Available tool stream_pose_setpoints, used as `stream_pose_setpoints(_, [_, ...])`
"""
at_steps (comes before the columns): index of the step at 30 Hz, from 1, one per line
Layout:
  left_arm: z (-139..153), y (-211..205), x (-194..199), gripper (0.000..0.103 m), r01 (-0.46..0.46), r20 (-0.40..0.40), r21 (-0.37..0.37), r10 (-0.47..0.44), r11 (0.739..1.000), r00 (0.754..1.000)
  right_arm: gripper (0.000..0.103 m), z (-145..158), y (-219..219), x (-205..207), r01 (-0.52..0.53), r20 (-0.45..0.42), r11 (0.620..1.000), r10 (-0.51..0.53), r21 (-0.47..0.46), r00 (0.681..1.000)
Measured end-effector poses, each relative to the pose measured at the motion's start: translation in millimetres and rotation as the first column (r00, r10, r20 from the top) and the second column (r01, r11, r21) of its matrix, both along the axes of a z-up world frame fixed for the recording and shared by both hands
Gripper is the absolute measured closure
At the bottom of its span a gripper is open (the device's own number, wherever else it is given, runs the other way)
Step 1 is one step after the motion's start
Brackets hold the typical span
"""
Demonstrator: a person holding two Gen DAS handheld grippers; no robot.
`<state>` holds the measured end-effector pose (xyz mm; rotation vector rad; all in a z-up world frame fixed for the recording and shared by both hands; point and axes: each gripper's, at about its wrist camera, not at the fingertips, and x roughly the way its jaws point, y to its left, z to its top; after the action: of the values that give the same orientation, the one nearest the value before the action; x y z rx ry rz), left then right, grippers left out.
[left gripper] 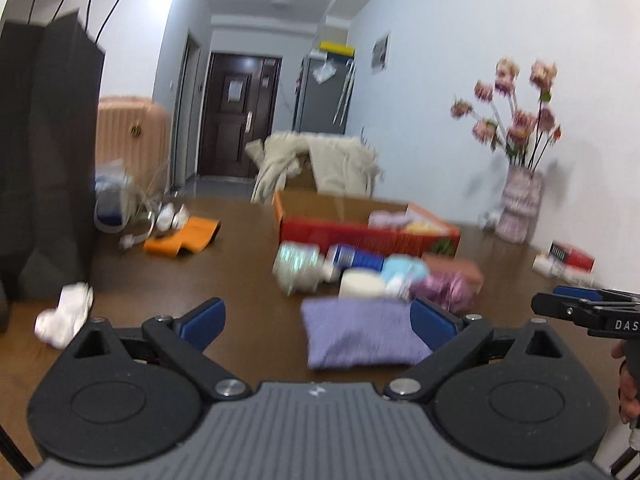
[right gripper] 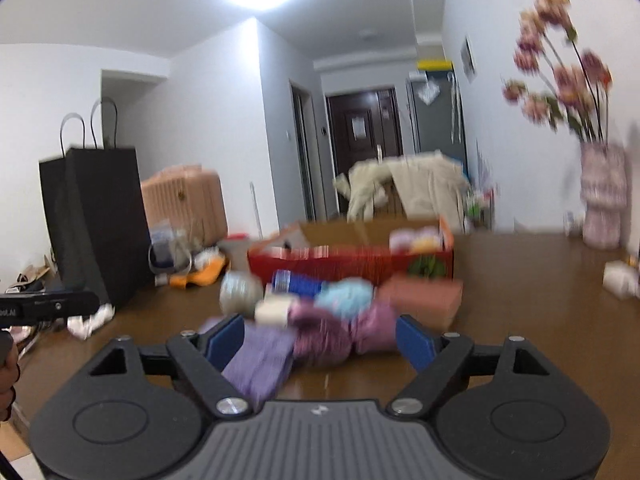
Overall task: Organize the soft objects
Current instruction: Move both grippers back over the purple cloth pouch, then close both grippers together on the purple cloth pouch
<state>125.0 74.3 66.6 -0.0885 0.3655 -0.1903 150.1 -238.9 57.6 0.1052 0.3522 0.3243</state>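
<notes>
Lilac cloth (left gripper: 356, 330) lies between left claw (left gripper: 318, 320) fingers (spread).

a folded lilac cloth (left gripper: 360, 332) lies flat on the table before a heap of soft things (left gripper: 376, 276).

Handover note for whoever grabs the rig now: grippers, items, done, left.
Left gripper: open, empty, lavender cloth just ahead, near its right finger.
Right gripper: open, empty, facing the purple bundle.
Soft pile sits on the table in front of the red box.
Done: a few soft items already in the box.
Left: box the pile; white cloth lies apart, far left.
</notes>
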Motion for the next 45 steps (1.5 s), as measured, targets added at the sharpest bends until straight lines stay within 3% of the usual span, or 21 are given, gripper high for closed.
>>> stream_pose_setpoints(6, [-11,2,-5,0.002,0.017,-0.010,0.021,-0.017,1.000,1.000,0.021,-29,4,-14,-0.004,-0.088,1.000,0.004,-0.001,0.996])
stream_pose_setpoints(12, [-21,-5,10,0.002,0.042,-0.045,0.005,-0.041,0.999,0.998,0.021,-29,5,-4,-0.006,-0.097,1.000,0.007,0.015,0.995])
stream_pose_setpoints(14, [-26,-6,19,0.002,0.053,-0.063,0.000,-0.053,0.999,0.997,0.024,-31,8,5,-0.012,-0.116,1.000,0.014,0.019,0.993])
stream_pose_setpoints(16, [-29,-5,30,0.003,0.057,-0.074,-0.012,-0.057,0.998,0.996,0.035,-33,12,15,-0.016,-0.131,0.999,0.020,0.035,0.991])
stream_pose_setpoints(20, [-31,1,58,0.004,0.045,-0.094,-0.071,-0.052,0.996,0.994,0.036,-31,23,41,-0.042,-0.166,0.998,0.048,0.040,0.985])
stream_pose_setpoints(24, [-36,7,92,0.020,0.040,-0.150,-0.147,-0.062,0.988,0.987,0.040,-31,41,75,-0.062,-0.210,0.996,0.074,0.064,0.975])
stream_pose_setpoints(28, [-47,12,117,0.021,0.098,-0.219,-0.214,-0.145,0.972,0.965,0.044,-38,64,108,-0.101,-0.267,0.991,0.120,0.083,0.956])
stream_pose_setpoints(31, [-57,16,129,0.023,0.103,-0.269,-0.255,-0.173,0.962,0.948,0.046,-44,80,125,-0.073,-0.305,0.997,0.078,0.029,0.949])
stream_pose_setpoints(34, [-63,18,136,0.037,0.115,-0.293,-0.285,-0.200,0.952,0.935,0.050,-48,92,130,-0.071,-0.304,0.996,0.054,-0.045,0.951])
stream_pose_setpoints(36, [-64,18,138,0.054,0.152,-0.290,-0.320,-0.249,0.935,0.924,0.055,-49,99,130,-0.071,-0.294,0.993,0.040,-0.093,0.955])
stream_pose_setpoints(39, [-65,18,139,0.065,0.180,-0.285,-0.343,-0.285,0.922,0.915,0.060,-49,110,126,-0.086,-0.284,0.981,0.033,-0.174,0.958])
stream_pose_setpoints(42, [-66,20,140,0.067,0.180,-0.285,-0.364,-0.294,0.914,0.912,0.068,-48,119,121,-0.092,-0.272,0.972,0.031,-0.216,0.962])
stream_pose_setpoints(45, [-65,21,138,0.077,0.184,-0.276,-0.371,-0.297,0.910,0.914,0.090,-47,122,117,-0.115,-0.271,0.972,0.057,-0.205,0.961])
